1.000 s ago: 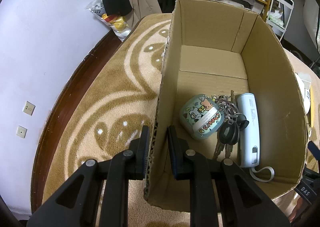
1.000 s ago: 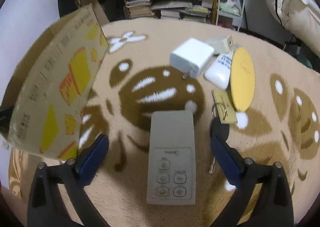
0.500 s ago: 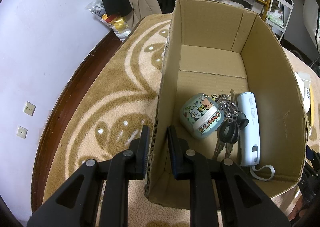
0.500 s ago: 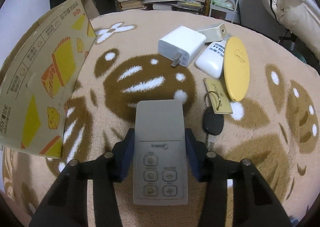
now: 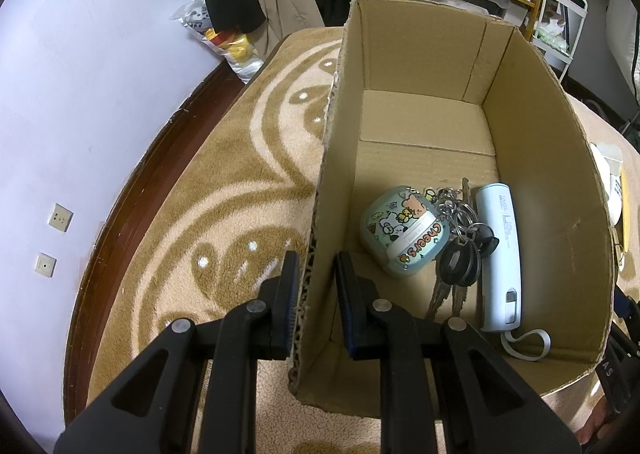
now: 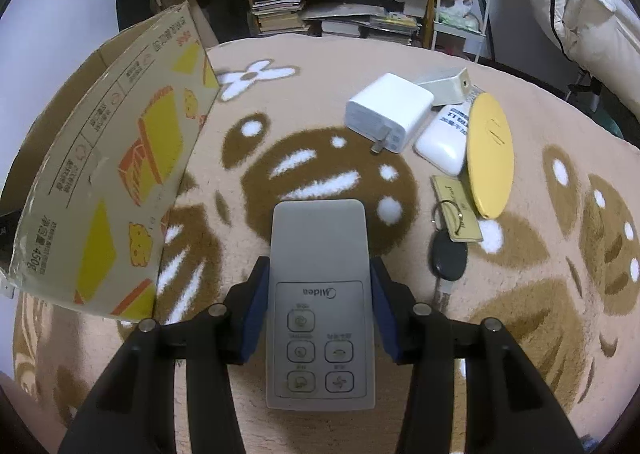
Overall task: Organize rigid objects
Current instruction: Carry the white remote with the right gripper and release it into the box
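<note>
My left gripper [image 5: 316, 294] is shut on the left wall of an open cardboard box [image 5: 424, 54]; one finger is outside, one inside. On the box floor lie a cartoon-printed case [image 5: 404, 230], a bunch of keys [image 5: 460, 254] and a pale blue stick-shaped device [image 5: 500, 254]. In the right wrist view my right gripper [image 6: 320, 294] is shut on a grey remote control [image 6: 320, 246], buttons toward the camera, over the carpet. The box [image 6: 108, 190] stands to its left.
On the patterned carpet to the right lie a white charger [image 6: 388, 112], a beige block [image 6: 444, 84], a white case [image 6: 442, 144], a yellow oval disc [image 6: 490, 158] and a black key with brass tag [image 6: 448, 254]. Shelves [image 6: 360, 14] stand behind.
My right gripper's fingers, wide apart a second ago, have closed on the grey remote. The left gripper has kept its hold on the box wall.
</note>
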Available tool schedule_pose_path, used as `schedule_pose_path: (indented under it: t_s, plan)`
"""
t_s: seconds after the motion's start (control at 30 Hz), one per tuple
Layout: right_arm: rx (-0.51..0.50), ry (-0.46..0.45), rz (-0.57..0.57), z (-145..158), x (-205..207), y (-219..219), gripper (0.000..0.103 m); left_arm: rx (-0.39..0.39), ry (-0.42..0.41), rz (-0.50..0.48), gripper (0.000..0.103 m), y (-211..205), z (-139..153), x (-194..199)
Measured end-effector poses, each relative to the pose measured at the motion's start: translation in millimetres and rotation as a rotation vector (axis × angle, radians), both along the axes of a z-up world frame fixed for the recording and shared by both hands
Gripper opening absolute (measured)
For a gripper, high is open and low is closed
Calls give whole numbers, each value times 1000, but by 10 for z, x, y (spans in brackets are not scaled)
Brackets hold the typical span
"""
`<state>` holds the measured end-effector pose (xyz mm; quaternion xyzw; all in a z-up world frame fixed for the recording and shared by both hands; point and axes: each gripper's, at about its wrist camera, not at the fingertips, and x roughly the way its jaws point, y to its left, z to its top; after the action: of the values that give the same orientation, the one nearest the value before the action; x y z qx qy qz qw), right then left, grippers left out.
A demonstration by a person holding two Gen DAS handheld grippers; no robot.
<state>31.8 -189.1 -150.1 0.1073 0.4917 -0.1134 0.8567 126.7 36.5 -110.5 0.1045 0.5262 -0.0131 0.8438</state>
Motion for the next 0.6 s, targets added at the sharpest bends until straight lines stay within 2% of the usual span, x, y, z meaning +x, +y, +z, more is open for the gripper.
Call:
schedule_pose_path:
  t_s: [0.17,0.37,0.6]
  plan:
    - [5,-15,14,75,9,50,51,0,0,0,18,2,0,1]
    - [-24,-134,62,414,20,248,51,-1,2,-2,17,9,-2,-1]
    - [-63,-223,98,780,62,410,51,3,0,-4,17,-8,2,-5]
